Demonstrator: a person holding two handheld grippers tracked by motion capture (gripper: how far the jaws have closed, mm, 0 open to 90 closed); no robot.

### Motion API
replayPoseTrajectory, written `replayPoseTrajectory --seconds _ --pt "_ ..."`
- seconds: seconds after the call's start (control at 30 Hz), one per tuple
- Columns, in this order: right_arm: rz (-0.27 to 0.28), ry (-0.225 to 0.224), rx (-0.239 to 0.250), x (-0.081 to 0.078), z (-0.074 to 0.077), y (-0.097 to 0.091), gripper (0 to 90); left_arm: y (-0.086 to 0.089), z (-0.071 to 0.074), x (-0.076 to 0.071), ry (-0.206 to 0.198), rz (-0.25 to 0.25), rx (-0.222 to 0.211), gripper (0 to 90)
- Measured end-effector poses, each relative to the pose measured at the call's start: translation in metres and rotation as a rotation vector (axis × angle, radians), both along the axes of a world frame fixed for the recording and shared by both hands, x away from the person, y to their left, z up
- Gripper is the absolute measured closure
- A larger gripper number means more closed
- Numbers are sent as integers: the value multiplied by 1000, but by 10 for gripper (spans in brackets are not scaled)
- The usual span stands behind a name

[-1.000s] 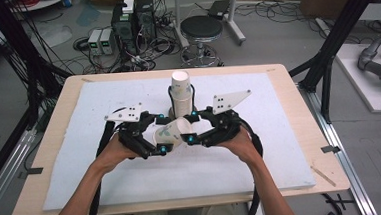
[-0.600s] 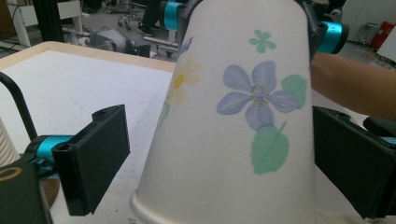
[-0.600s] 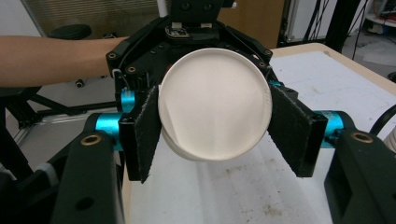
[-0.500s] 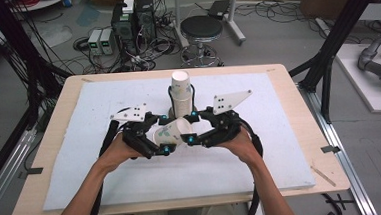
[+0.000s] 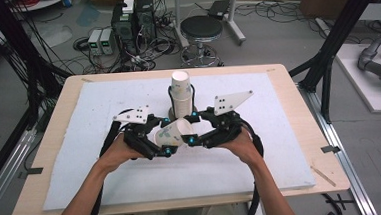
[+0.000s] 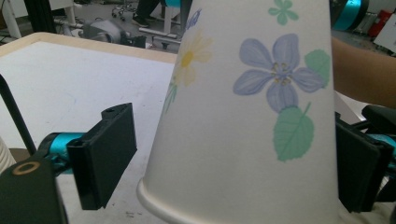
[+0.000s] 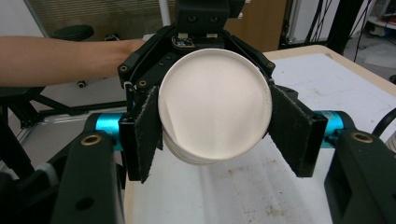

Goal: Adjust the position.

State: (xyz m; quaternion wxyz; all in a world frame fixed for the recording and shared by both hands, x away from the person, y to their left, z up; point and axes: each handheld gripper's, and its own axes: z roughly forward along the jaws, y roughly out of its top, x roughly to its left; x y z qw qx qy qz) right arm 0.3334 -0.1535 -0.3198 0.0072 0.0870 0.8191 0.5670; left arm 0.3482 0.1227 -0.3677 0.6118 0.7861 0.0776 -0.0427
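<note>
Paper cup [image 5: 172,133], lifted clear in front of the cup stack [image 5: 181,94], is clamped by right claw [image 5: 193,137]; left claw [image 5: 167,150] closing around it, handover unfinished.

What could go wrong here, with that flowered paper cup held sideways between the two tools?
The right tool is clamped on the thin paper cup, so it could dent or crush the wall. The left tool has just been closing around the cup; one pad stands clear of it, so a lopsided squeeze could twist the cup loose. The stack of cups stands close behind, and a nudge might topple it.
</note>
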Motion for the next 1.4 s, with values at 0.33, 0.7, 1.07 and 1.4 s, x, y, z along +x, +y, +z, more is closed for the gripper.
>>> replayPoseTrajectory --seconds 0.33,0.7,1.07,1.4 --pt "4 5 -2 0 0 0 379 1 0 -3 -38 -26 1 239" --pt "5 10 -2 1 -1 1 379 4 2 -4 -59 -23 10 283" --pt "-24 11 -8 1 -3 2 143 7 3 -4 -62 -16 10 296" --pt "-23 16 -1 1 -3 0 137 10 5 -5 -63 -5 15 298"
